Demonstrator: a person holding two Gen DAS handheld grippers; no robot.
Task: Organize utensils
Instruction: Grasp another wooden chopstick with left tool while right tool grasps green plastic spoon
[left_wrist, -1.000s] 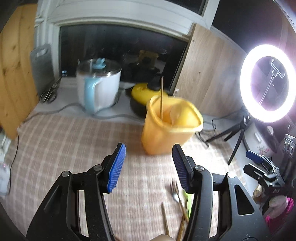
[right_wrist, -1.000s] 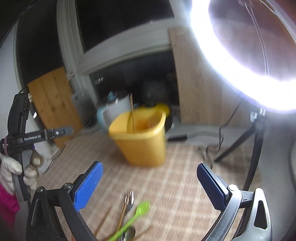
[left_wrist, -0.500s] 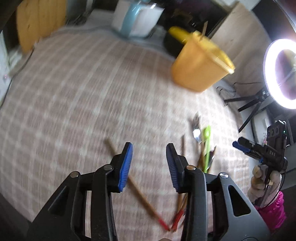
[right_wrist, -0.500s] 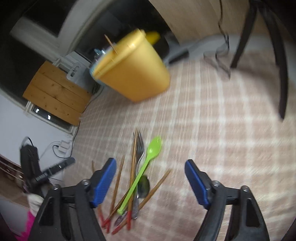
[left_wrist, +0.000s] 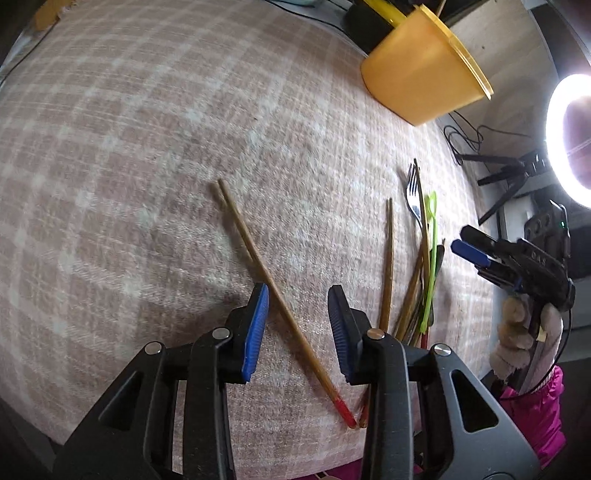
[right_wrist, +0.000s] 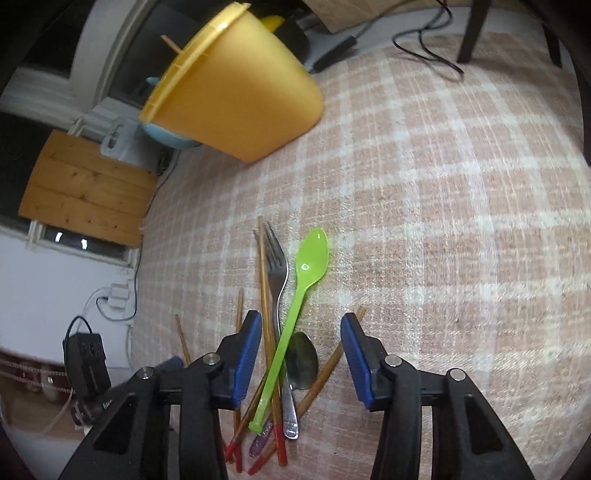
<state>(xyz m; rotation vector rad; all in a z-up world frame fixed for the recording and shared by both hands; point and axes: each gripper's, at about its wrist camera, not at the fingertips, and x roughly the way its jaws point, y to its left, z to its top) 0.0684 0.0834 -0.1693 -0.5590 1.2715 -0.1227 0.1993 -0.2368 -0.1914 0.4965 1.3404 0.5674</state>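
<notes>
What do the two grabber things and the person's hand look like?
Both the left gripper and the right gripper have black plastic frames with silver bolt heads, triangular cut-outs and ribbed blue pads. In the left wrist view, the hand wears a light knitted glove above a bright pink sleeve.

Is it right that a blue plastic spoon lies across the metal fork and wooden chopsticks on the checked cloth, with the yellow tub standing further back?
Not quite: the plastic spoon is bright green, not blue. The right wrist view shows it lying across the metal fork and chopsticks on the checked cloth, with the yellow tub further back. The blue you noticed is the pads.
</notes>
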